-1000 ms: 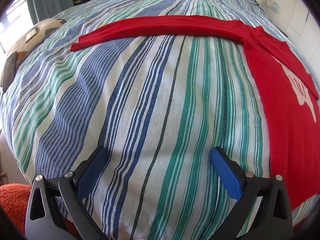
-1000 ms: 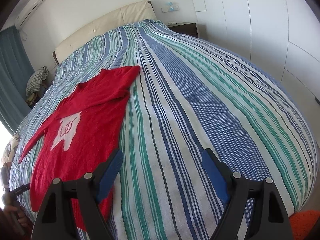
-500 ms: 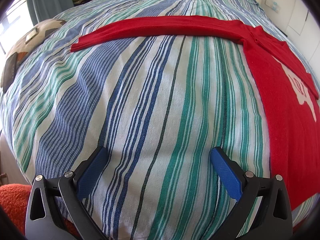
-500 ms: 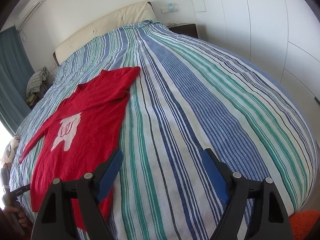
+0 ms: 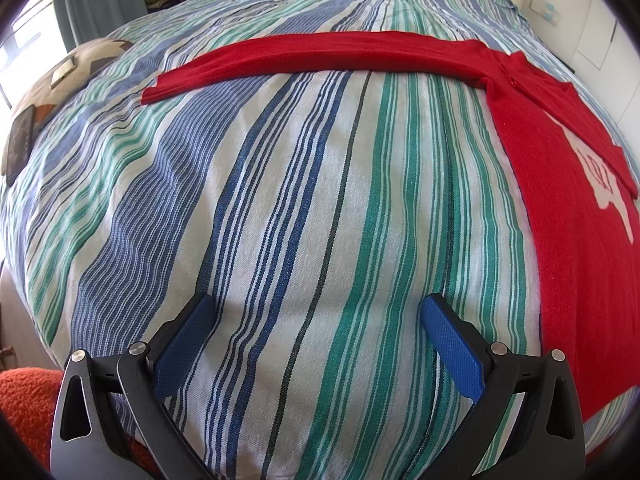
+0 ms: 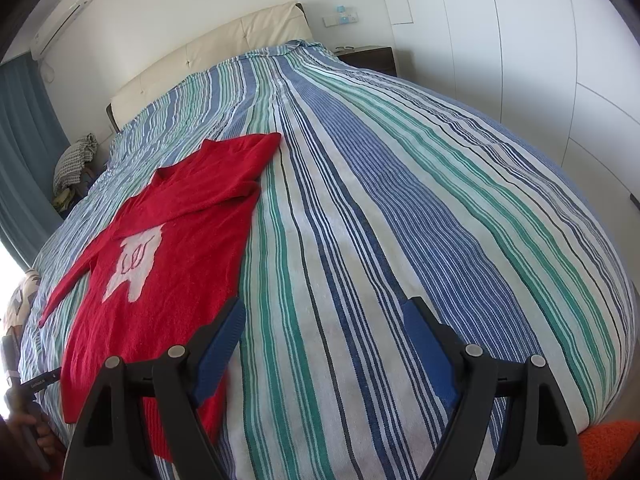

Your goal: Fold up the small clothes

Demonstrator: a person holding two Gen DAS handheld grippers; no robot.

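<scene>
A small red sweater (image 6: 168, 280) with a white motif lies flat on the striped bedspread (image 6: 380, 200). In the right wrist view one sleeve is folded across its chest and the other stretches out to the left. In the left wrist view the sweater body (image 5: 560, 208) is at the right, and its long sleeve (image 5: 320, 56) runs across the bed ahead. My left gripper (image 5: 316, 320) is open and empty above bare bedspread (image 5: 280, 200), left of the sweater. My right gripper (image 6: 324, 324) is open and empty, its left finger over the sweater's hem edge.
A cream headboard (image 6: 208, 52) and white wardrobe doors (image 6: 520, 40) bound the bed. A patterned cushion (image 5: 60, 80) lies at the bed's left side. An orange rug (image 5: 24, 408) is on the floor. A bedside table (image 6: 368, 58) stands by the headboard.
</scene>
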